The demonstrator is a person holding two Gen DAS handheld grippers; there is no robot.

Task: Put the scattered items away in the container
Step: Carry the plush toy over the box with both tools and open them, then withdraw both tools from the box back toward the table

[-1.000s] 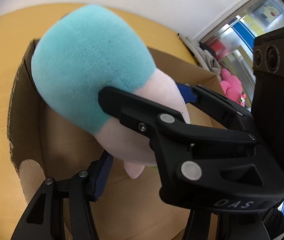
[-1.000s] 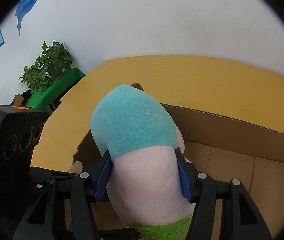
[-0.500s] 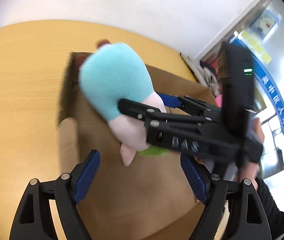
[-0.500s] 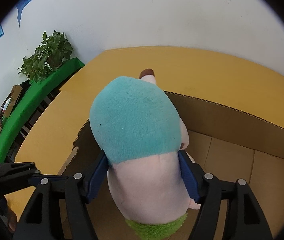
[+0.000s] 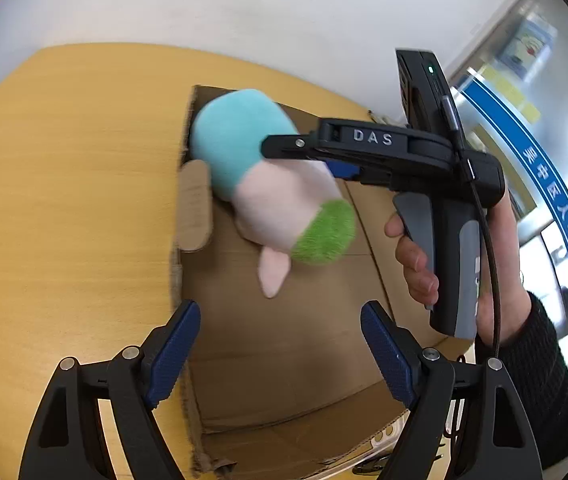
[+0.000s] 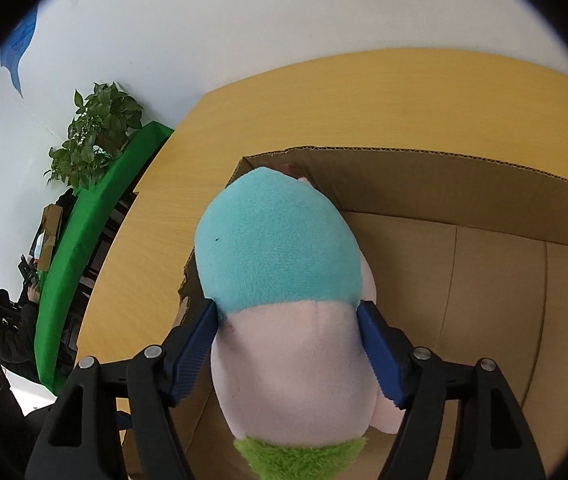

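1. Hanging inside the cardboard box [image 5: 284,360], a plush toy [image 6: 284,280] sits between the two blue pads of the right gripper [image 6: 290,312], teal end up towards the far corner, pale pink body in the middle, green fuzzy end down at the bottom of the right wrist view.
2. Those right jaws are opening as we look: the pads sit right at the toy's pink flanks, one on each side, and whether they are pressing the fabric I cannot tell.
3. Over in the left wrist view, the left gripper [image 5: 280,344] has its jaws wide apart with nothing between them, just the brown floor of the box below.
4. Same view, side on: the right gripper [image 5: 316,156], black with white lettering on its arm, reaches across the box from the right, and the plush toy [image 5: 276,196] lies slanted under it, teal end tucked at the far left corner, green end lower and nearer, a pink limb pointing down.
5. A hand [image 5: 444,264] in a dark sleeve wraps the grey handle of that gripper.
6. The box rests on a yellow wooden table [image 5: 64,200], one torn flap at its left wall.
7. Beyond the table edge: a potted plant [image 6: 92,132] on a green ledge.
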